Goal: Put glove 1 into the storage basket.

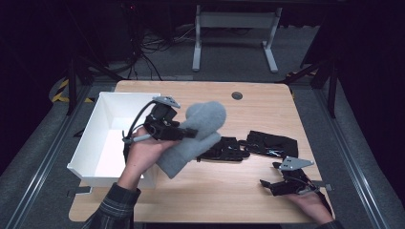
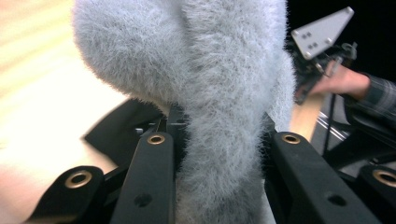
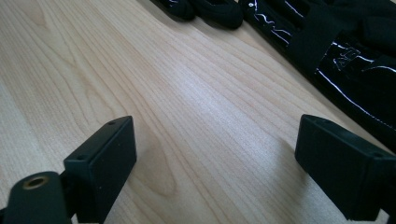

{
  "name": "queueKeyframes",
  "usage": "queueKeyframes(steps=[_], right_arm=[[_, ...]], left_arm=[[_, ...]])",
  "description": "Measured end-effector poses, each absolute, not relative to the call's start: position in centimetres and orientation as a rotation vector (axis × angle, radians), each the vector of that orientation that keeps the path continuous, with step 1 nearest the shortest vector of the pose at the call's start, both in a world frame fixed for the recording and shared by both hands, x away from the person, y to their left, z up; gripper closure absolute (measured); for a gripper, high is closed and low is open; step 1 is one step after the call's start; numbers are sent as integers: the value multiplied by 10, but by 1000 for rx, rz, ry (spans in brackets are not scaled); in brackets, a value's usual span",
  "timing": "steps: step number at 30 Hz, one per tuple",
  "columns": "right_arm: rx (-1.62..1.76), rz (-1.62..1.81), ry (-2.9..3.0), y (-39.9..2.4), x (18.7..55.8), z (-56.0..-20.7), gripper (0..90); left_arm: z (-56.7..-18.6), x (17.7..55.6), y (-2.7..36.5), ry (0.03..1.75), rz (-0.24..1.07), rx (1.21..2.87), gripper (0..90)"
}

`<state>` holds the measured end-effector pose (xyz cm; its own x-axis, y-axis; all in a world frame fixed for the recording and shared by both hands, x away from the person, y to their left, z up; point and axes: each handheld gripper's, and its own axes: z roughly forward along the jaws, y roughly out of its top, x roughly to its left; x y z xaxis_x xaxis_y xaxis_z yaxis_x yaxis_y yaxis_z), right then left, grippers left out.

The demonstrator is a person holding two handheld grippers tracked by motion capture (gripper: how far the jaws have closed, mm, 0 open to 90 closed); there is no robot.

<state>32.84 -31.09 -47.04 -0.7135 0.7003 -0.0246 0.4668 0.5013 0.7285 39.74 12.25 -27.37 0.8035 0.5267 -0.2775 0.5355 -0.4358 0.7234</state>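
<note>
A fluffy grey mitten (image 1: 196, 136) hangs above the wooden table (image 1: 229, 200), pinched at its middle by my left gripper (image 1: 193, 133). In the left gripper view the grey mitten (image 2: 205, 93) fills the gap between the two black jaws, and my left gripper (image 2: 219, 140) is shut on it. A black glove (image 1: 253, 145) with thin white lines lies flat on the table to the right. My right gripper (image 1: 268, 185) rests low near the table's front right, open. In the right gripper view its jaws stand wide apart over bare wood, my right gripper (image 3: 215, 154) short of the black glove (image 3: 336, 42).
A white open box (image 1: 86, 143) stands at the table's left edge, just behind and left of my left hand. A round grommet (image 1: 237, 95) sits near the table's far edge. A metal desk frame (image 1: 234, 33) stands on the floor beyond.
</note>
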Motion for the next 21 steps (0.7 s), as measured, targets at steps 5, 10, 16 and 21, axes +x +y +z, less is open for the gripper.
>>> queueKeyframes(steps=[5,10,16,21], right_arm=[[980,1037,2431,-311,328,-470,129],[980,1034,2429,-311,329,-470,129],[985,1034,2426,-310,329,-470,130],[986,1032,2424,-310,329,-470,129]], left_arm=[[-262,404,149,816,-8,2053,713],[-254,405,173,852,-3,1989,714],[-246,402,195,870,2,1942,716],[-233,397,214,901,55,1930,720]])
